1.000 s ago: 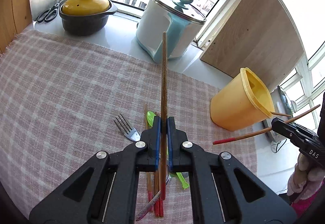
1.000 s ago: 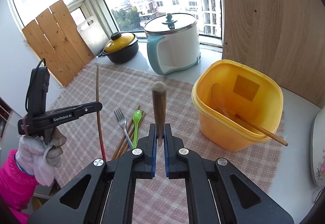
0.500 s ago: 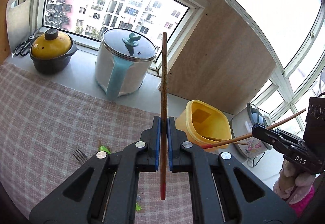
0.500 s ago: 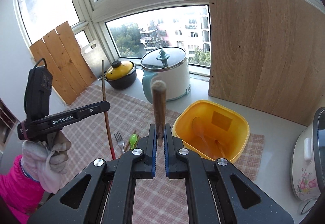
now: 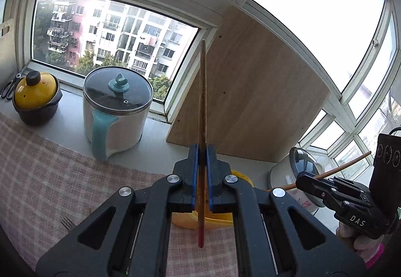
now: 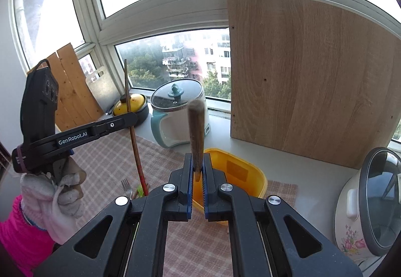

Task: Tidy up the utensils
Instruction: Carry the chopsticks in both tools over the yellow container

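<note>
over the last second both grippers have risen well off the checked cloth (image 6: 105, 164) and swung toward the yellow bin (image 6: 240, 171), each carrying a chopstick, so the view now takes in the window and the wood panel (image 6: 313, 81) more than the table; that reads as the carry stage nearly done, with the drop into the bin the likely next step. the yellow bin sits on the cloth's far edge, just below and ahead of both tools, its rim partly hidden behind the fingers in the left view. the left gripper (image 5: 202, 171) has its jaws pinched tight on the left chopstick (image 5: 202, 91), which stands almost upright, long brown shaft up and red-painted end hanging below the fingers, above the cloth just short of the bin. the right gripper (image 6: 197, 176) is likewise clamped on the right chopstick (image 6: 196, 131), held near one end and pointing away from the camera, so it looks short and blurred. left on the cloth are a fork (image 6: 126, 185) and a green spoon (image 6: 139, 189), with more sticks beside them.
</note>
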Tool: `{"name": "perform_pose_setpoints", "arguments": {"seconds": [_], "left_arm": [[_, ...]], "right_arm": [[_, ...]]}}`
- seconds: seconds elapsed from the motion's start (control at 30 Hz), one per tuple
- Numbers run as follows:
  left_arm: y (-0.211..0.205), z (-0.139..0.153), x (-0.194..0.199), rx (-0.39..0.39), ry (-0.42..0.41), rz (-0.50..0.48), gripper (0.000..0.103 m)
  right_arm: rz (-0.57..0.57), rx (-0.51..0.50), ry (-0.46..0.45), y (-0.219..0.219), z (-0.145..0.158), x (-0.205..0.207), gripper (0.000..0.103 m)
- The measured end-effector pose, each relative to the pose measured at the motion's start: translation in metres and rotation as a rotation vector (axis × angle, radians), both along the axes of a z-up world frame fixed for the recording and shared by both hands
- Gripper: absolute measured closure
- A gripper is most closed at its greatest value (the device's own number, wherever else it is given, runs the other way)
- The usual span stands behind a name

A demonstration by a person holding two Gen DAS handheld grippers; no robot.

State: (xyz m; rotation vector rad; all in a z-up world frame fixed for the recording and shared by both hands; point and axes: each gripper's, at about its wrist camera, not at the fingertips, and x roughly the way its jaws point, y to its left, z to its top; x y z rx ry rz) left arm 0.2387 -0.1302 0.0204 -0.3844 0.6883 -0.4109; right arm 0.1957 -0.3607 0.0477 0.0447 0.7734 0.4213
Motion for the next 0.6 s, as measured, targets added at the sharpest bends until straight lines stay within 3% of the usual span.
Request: {"name": "perform_pose_setpoints", "arguments": {"seconds": [0.6], "left_arm": [[-0.05,-0.03,0.046,0.043,0.006,0.033,0.099]], "right_arm": [[-0.048,-0.039,0.098,-0.022,-0.044,0.022,0.098]]}}
